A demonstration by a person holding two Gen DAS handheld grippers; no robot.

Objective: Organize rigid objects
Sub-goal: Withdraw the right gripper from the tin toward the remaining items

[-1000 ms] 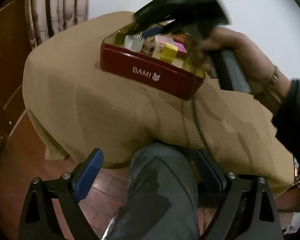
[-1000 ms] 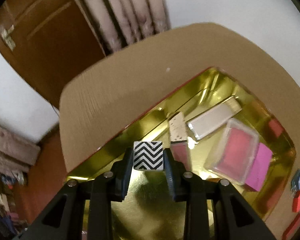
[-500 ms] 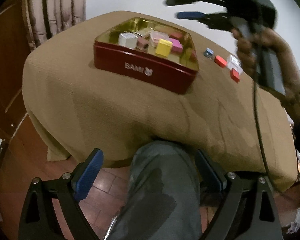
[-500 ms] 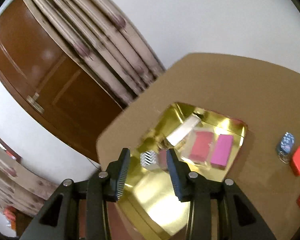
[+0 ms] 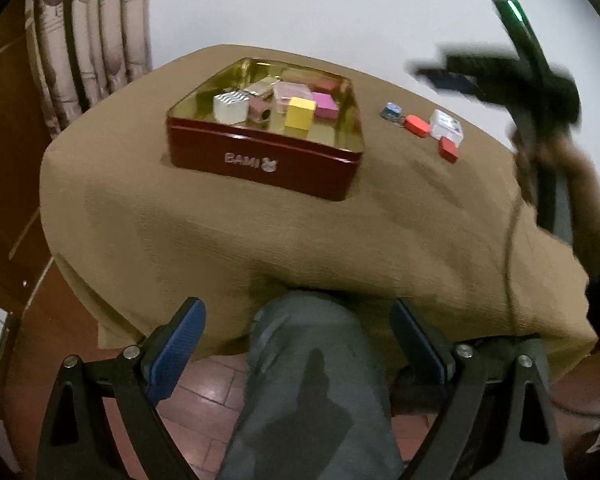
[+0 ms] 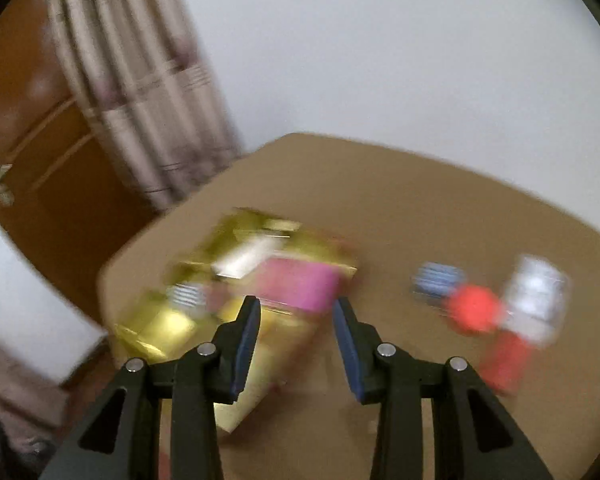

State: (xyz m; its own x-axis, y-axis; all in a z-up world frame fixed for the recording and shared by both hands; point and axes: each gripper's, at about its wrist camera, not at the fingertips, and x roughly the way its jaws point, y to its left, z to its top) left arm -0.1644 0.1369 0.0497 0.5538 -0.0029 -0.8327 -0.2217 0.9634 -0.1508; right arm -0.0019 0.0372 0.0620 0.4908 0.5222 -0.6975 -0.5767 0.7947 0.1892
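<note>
A red BAMI tin (image 5: 260, 160) with a gold inside sits on the tan-covered table. It holds the zigzag-patterned cube (image 5: 230, 106), a yellow block (image 5: 299, 116), a pink block (image 5: 325, 105) and other small pieces. To its right on the cloth lie a blue piece (image 5: 392, 111), two red pieces (image 5: 417, 125) and a clear white box (image 5: 446, 123). My left gripper (image 5: 300, 340) is open and empty, low over the person's knee. My right gripper (image 6: 296, 320) is open and empty, raised above the table right of the tin (image 6: 172, 328); its view is blurred.
A curtain (image 5: 88, 40) and a wooden door (image 5: 0, 120) stand left of the table. A white wall is behind. The person's grey-trousered leg (image 5: 308, 380) is under the table's front edge, with brown tiled floor around it.
My right gripper let go of the zigzag cube inside the tin, opened, lifted out and swung to the right. The left gripper has stayed in place.
</note>
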